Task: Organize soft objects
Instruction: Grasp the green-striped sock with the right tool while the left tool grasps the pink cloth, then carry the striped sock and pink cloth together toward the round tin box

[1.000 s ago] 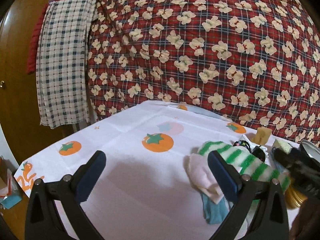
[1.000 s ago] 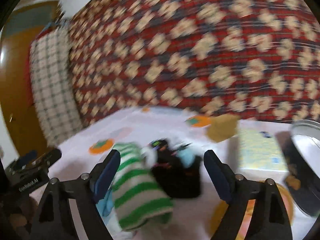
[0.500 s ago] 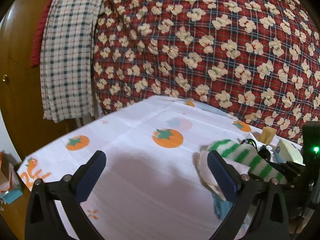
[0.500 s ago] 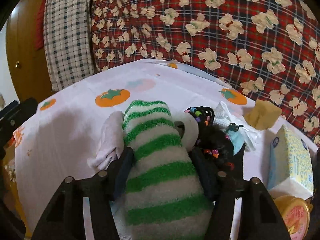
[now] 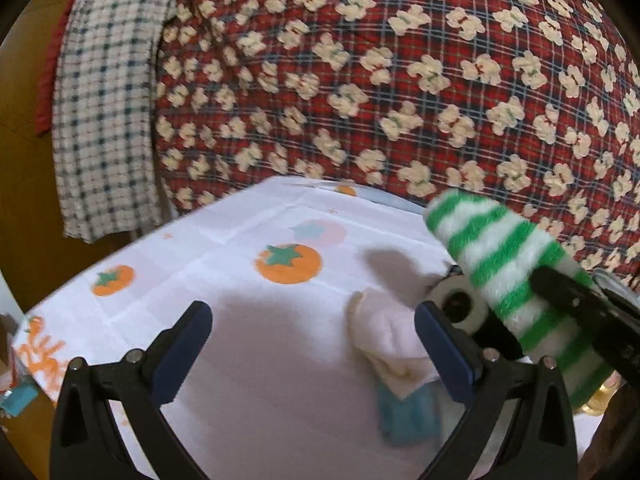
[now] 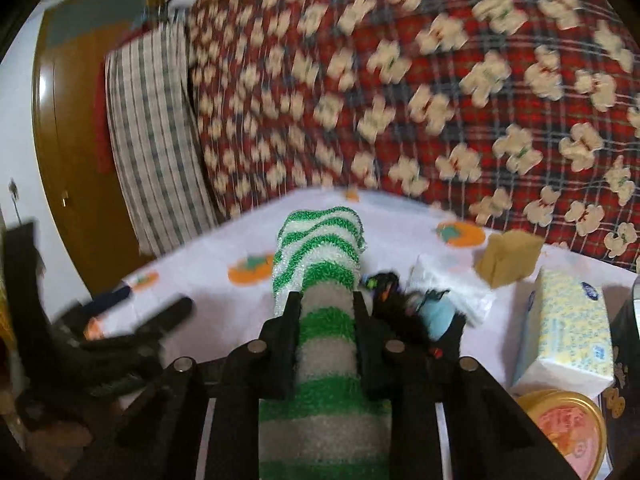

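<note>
Left wrist view: left gripper (image 5: 312, 344) spread wide, nothing between its pads, hovering over the white tablecloth (image 5: 248, 320). A pale pink cloth (image 5: 386, 340) lies on a blue cloth (image 5: 408, 416) just by its right finger. The green-striped sock (image 5: 504, 276) is up off the table, pinched by the right gripper (image 5: 576, 304) at the frame's right edge.

Right wrist view: right gripper (image 6: 326, 312) jaws closing, pads squeezing the sock (image 6: 320, 248) mid-length; its toe end sticks out ahead. Behind it a dark jumble (image 6: 404, 300) (beads, small blue item, hard to sort), a tissue pack (image 6: 568, 328) and a sponge (image 6: 508, 256).

Progress: early, I'd say. One sock lifted, no tidy pile seen; the cloths and jumble remain untouched.
</note>
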Motion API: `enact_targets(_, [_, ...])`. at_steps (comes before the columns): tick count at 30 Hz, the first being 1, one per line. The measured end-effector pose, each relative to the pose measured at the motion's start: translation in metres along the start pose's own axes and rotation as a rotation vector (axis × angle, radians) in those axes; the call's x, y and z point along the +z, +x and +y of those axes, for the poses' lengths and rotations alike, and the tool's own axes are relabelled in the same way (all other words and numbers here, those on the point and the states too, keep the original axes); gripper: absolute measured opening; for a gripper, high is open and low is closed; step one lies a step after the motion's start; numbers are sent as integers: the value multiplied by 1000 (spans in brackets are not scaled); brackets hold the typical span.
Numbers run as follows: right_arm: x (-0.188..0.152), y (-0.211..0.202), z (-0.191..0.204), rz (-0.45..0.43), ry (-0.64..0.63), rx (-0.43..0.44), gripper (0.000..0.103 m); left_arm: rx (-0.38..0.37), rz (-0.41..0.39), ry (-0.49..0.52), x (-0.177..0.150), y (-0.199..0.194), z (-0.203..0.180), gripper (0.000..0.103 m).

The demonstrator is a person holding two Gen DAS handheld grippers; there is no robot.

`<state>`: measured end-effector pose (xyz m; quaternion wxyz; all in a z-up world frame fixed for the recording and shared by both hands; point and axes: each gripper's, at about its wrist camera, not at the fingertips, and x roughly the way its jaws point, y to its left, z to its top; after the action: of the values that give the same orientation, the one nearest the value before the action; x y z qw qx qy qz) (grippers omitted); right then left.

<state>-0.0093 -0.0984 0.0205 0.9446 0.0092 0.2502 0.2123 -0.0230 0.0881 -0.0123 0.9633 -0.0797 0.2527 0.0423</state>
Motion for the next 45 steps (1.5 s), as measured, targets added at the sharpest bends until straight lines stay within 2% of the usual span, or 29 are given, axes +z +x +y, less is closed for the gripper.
enact_targets(2, [1, -8, -2, -42, 20, 1, 25, -36, 24, -7, 2, 8, -10, 102])
enact_targets(6, [2, -17, 1, -91, 5, -30, 25, -46, 98, 19, 4, 33, -38, 102])
enact_targets(10, [0, -24, 0, -124, -12, -75, 25, -25, 168, 79, 1, 57, -64, 86])
enact_targets(14, [-2, -24, -4, -119, 0, -94, 25, -27, 256, 76, -7, 77, -68, 67])
enact_targets(15, [-2, -24, -6, -117, 9, -92, 25, -40, 273, 64, -7, 80, -66, 63])
enact_targets(19, [-3, -24, -10, -116, 25, -98, 25, -132, 320, -35, -10, 87, -50, 31])
enact_targets(22, [-3, -23, -11, -113, 36, -100, 25, -163, 299, -74, -9, 82, -43, 19])
enact_targets(30, [-3, -30, -17, -157, 74, -88, 25, -198, 105, -134, -2, 39, -21, 17])
enact_targets(33, [-2, -35, -19, -179, 93, -49, 25, -203, 77, -167, 1, 31, -11, 17])
enact_targets(38, [-2, -37, -17, -175, 104, 18, 25, -198, 21, -153, 5, 10, -10, 17])
enact_targets(42, [-10, -39, -11, -150, 81, 19, 25, -200, 10, -140, 4, 2, -14, 17])
enact_targets(45, [-19, -44, -11, -148, 49, -16, 25, -212, 9, -114, 0, -3, -22, 17])
